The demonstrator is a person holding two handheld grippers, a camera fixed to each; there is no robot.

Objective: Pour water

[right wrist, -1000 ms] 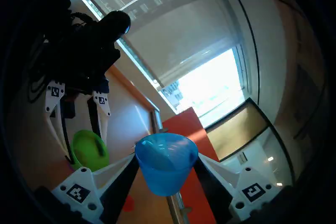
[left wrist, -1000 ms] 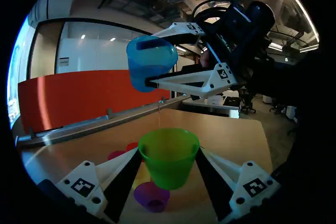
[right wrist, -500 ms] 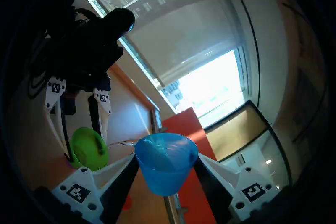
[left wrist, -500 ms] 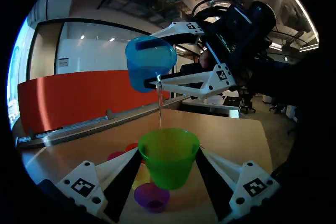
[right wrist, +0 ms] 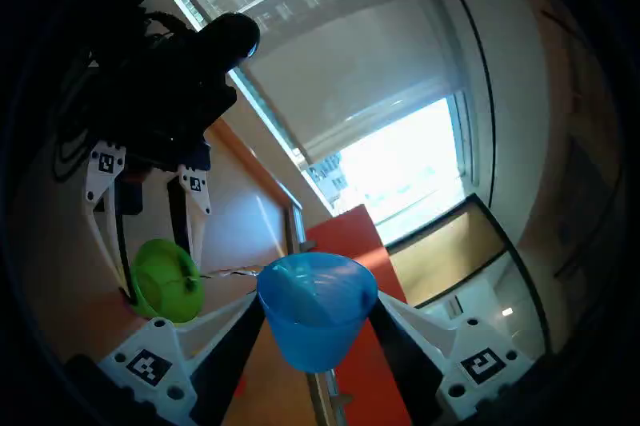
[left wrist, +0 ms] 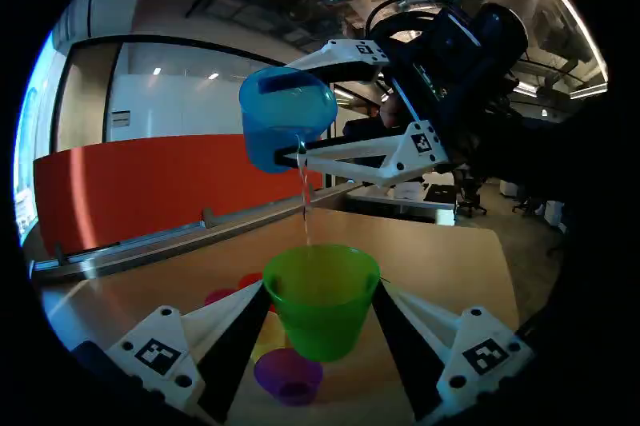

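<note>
Blue cup (left wrist: 286, 118), pinched in my right gripper (right wrist: 316, 310), trickles water (left wrist: 304, 194) into the green cup (right wrist: 166, 280) my left gripper (left wrist: 320, 306) clamps below; any wobble risks spilling onto the table (left wrist: 448, 258).

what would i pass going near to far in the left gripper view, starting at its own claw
green cup → rail → orange wall → glass wall. Left out: the blue cup, since it hangs about straight above the green one.
</note>
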